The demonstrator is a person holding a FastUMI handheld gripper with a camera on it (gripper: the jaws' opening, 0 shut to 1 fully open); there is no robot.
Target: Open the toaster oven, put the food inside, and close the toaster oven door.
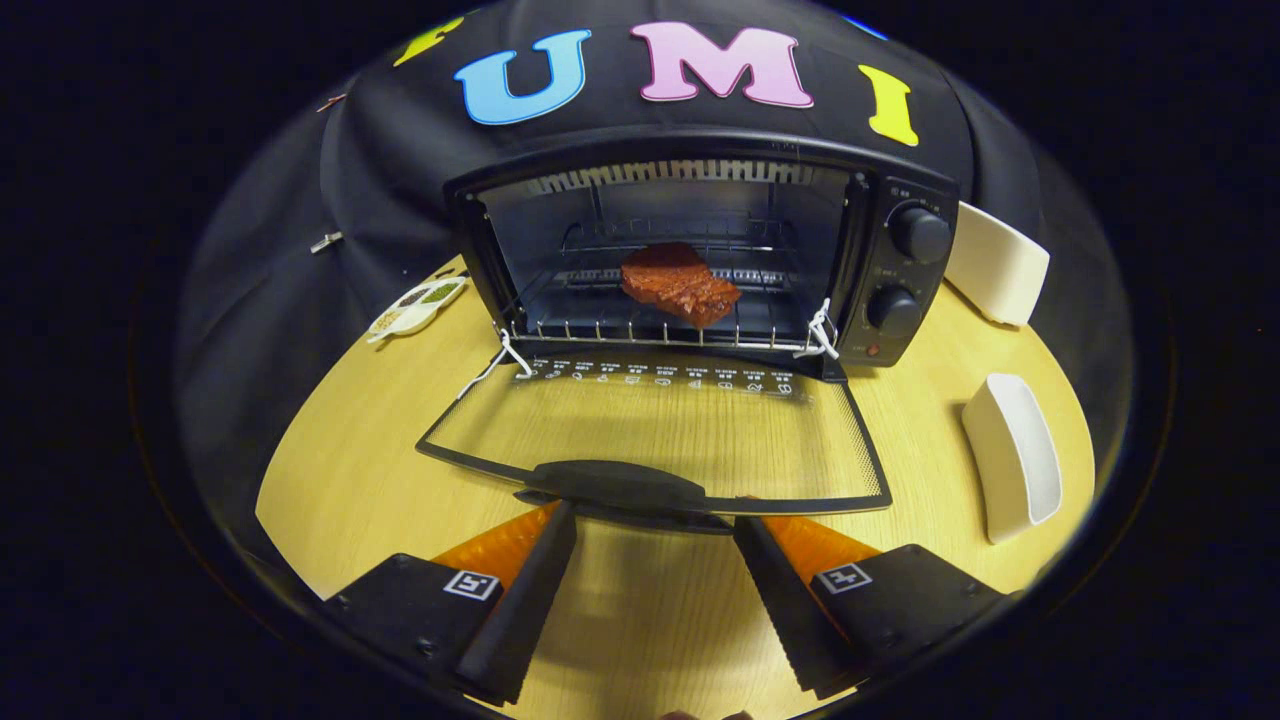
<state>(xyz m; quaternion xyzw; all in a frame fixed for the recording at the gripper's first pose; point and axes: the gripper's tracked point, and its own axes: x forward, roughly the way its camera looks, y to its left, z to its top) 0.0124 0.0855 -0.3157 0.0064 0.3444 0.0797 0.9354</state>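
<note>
A black toaster oven (pixel 900 270) stands at the back of the wooden table with its glass door (pixel 660 430) folded down flat towards me. A reddish-brown piece of meat (pixel 680 285) lies on the wire rack inside the oven. My gripper (pixel 655 520) is open, its fingertips just under the door's black handle (pixel 620 485), one on each side of its middle. Nothing is held between the fingers.
A small white dish with spices (pixel 415 308) lies left of the oven. A white oblong dish (pixel 1015 455) sits on the table to the right, and another white container (pixel 995 265) leans behind the oven's right side. Bare wooden table (pixel 340 470) lies left of the door.
</note>
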